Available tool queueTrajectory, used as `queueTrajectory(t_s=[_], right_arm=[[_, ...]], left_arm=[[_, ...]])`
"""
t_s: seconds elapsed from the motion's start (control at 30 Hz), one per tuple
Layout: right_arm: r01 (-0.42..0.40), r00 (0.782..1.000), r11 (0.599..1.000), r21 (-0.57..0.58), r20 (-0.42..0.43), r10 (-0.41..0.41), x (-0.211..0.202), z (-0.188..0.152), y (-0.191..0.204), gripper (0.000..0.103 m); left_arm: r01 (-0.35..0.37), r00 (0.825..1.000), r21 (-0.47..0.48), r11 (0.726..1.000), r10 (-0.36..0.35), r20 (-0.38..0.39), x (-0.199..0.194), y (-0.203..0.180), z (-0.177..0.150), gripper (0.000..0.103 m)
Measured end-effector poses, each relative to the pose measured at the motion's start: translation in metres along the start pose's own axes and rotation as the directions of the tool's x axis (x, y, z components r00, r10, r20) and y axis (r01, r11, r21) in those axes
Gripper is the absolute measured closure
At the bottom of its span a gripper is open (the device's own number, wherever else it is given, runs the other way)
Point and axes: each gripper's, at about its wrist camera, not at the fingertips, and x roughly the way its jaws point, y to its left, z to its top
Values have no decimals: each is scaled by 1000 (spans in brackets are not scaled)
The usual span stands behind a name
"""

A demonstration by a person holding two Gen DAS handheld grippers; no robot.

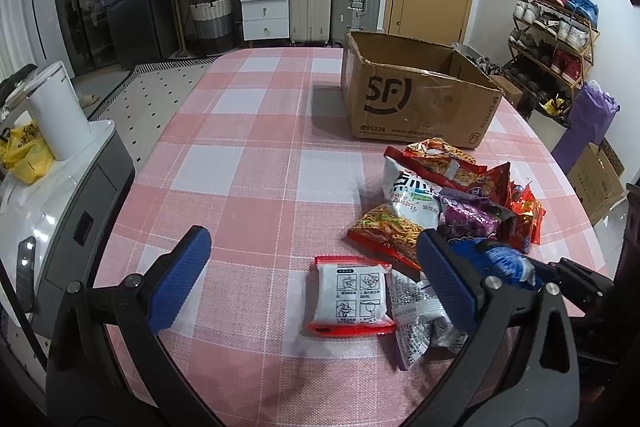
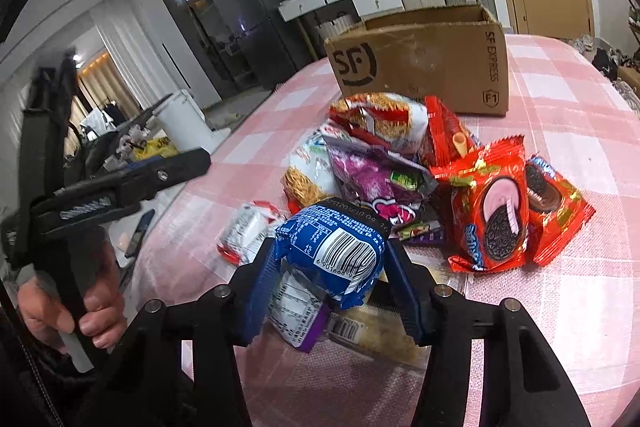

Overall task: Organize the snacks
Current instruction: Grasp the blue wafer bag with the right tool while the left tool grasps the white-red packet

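My right gripper (image 2: 329,245) is shut on a blue snack packet (image 2: 340,247) with a barcode, held just above the pink checked tablecloth (image 2: 560,307). The same blue packet (image 1: 500,261) shows at the right of the left wrist view. My left gripper (image 1: 314,237) stands open over the cloth with nothing between its fingers. A red-edged white packet (image 1: 350,299) lies flat just below it. A pile of snack bags (image 1: 444,195) lies between the grippers and an open cardboard box (image 1: 416,107). Two red cookie packets (image 2: 500,215) lie at the pile's right side.
A white appliance (image 1: 60,111) and a yellow bag (image 1: 26,155) stand on a unit left of the table. A hand (image 2: 80,311) holds the left gripper's handle. A shoe rack (image 1: 556,31) and a purple bag (image 1: 588,123) stand right of the table.
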Motion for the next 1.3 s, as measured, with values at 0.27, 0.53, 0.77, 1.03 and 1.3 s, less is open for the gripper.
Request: queueTrajectory(t_s=[0.27,0.53,0.77,1.03,1.3], right_arm=[[-7,998,1000,-3,62,7,-19,8,-1,49],[-8,995,1000,1,97,8,-34,9,-6,49],[-2,995,1000,8,99,1,-37,5,-12,49],[-8,995,1000,26,99,5,-37,3,-21,49],[-9,996,999,37,94,6,-37,1,-25,49]], left_arm=[[72,996,-45,996,-74,-46,8,20,-5,1],[82,989,-32,996,-85,-120,30,23,-22,1],[84,976,3,996,-82,-201,54,8,-30,1],[52,961,32,998,-42,-273,80,-4,-33,4],[79,951,29,996,-66,-303,93,-5,-35,55]])
